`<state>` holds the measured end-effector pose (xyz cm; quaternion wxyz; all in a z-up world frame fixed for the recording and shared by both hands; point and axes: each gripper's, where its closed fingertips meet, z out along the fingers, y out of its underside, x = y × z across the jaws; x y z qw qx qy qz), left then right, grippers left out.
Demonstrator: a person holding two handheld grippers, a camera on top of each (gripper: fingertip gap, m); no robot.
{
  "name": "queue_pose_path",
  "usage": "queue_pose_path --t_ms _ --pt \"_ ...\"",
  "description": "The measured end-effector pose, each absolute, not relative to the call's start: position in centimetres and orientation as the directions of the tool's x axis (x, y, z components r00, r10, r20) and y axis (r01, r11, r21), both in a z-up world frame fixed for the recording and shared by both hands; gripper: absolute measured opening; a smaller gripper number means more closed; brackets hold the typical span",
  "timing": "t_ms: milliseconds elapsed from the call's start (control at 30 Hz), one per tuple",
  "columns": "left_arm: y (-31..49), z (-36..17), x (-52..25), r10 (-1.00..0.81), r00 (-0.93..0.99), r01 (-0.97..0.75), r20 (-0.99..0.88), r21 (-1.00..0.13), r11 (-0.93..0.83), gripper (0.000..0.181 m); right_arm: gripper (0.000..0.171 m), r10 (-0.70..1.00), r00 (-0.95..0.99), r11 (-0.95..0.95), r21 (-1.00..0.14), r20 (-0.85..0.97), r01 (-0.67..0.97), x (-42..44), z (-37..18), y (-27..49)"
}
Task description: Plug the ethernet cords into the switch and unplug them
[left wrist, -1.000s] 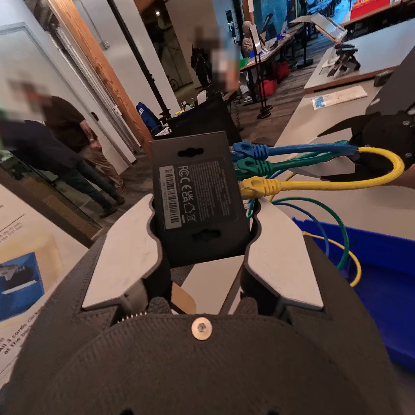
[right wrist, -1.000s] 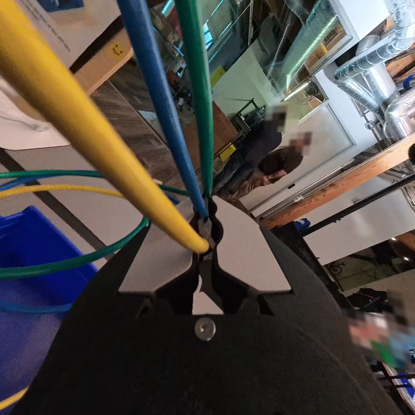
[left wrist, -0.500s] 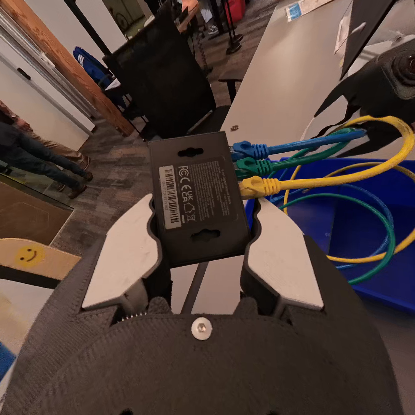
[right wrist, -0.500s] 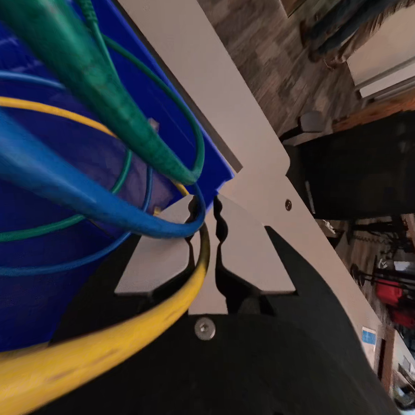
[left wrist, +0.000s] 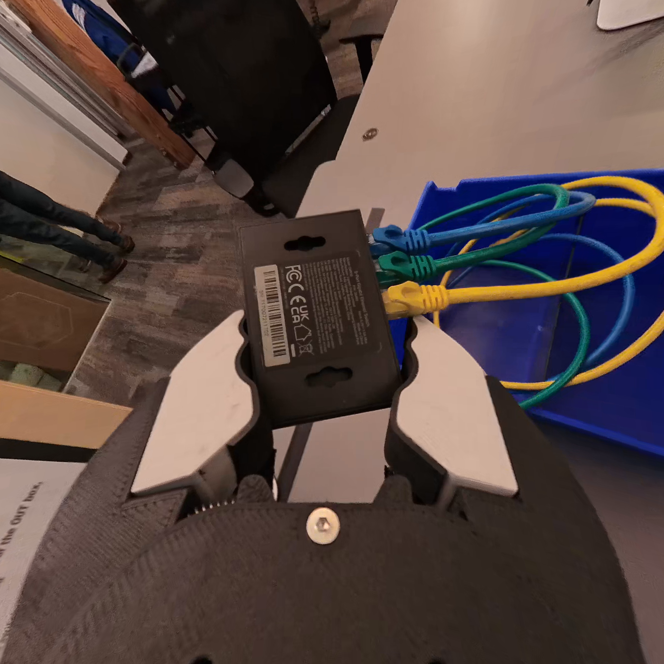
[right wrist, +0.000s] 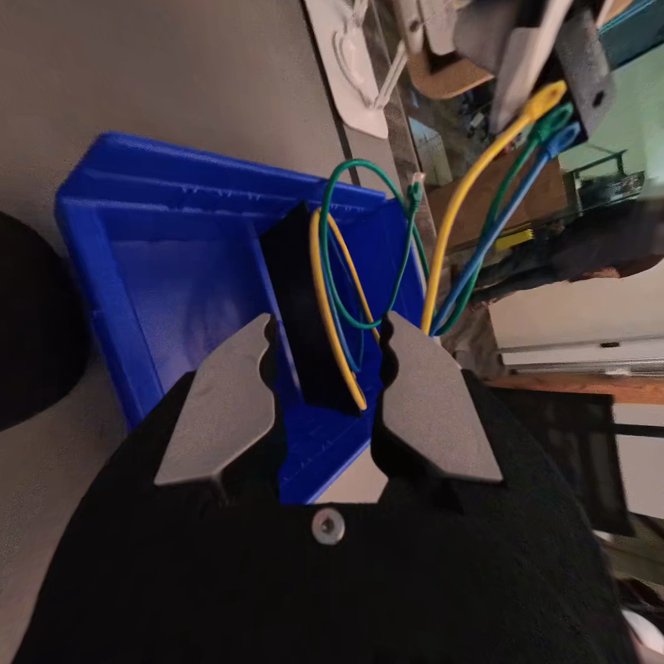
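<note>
My left gripper [left wrist: 327, 319] is shut on the black switch [left wrist: 316, 323], held label side up above the table edge. Blue [left wrist: 399, 239], green [left wrist: 406, 266] and yellow [left wrist: 413, 300] ethernet cord plugs sit in ports on the switch's right side. Their cords loop down into the blue bin [left wrist: 611, 436]. My right gripper [right wrist: 328, 318] is open and empty above the blue bin [right wrist: 107, 251]. In the right wrist view the switch [right wrist: 589, 97] is at the upper right, with the yellow cord [right wrist: 445, 230] and the other two hanging from it. A loose green plug end [right wrist: 415, 190] sticks up at the bin's edge.
The bin stands on a grey table [left wrist: 485, 90] and has a black divider [right wrist: 305, 305] inside. A dark round object [right wrist: 32, 323] lies left of the bin. A black chair [left wrist: 233, 72] stands past the table edge. A person's legs [left wrist: 54, 222] are on the floor at the left.
My right gripper has let go of the three cords, opened and drawn back above the bin. The cords now hang slack into the bin. My left gripper still holds the switch, tilted further down.
</note>
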<state>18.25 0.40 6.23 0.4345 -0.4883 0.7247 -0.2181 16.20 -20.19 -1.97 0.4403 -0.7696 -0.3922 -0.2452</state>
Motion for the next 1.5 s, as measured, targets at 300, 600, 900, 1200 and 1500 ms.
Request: queue_pose_path --t_ms 300,600,900,1200,1500 --pt "0.0 0.8 17.6 -0.927 -0.143 -0.765 -0.346 -0.556 0.326 0.079 0.001 0.340 0.704 -0.415 -0.573 0.623 0.707 19.5 -1.8 -16.3" --pt "-2.1 -2.9 16.0 -0.974 -0.083 -0.935 -0.210 -0.323 0.149 0.077 0.065 0.194 0.714 -0.339 -0.637 0.672 0.692 17.6 1.7 -13.0" --pt "-4.3 -3.8 15.0 -0.999 -0.015 -0.960 0.044 -0.280 0.002 0.080 0.014 0.174 0.619 -0.514 -0.465 0.766 0.721 19.8 -0.9 -9.1" --pt "-4.9 -1.6 12.1 -0.964 -0.063 -0.951 0.260 -0.309 -0.021 0.078 0.012 0.225 0.653 -0.640 -0.396 0.723 0.659 21.3 -2.1 -10.2" --pt "-2.0 3.7 7.0 -0.978 -0.056 -0.916 0.199 -0.400 -0.029 0.071 0.014 0.157 0.926 -0.882 -0.372 0.344 0.288 23.3 -4.7 -10.9"
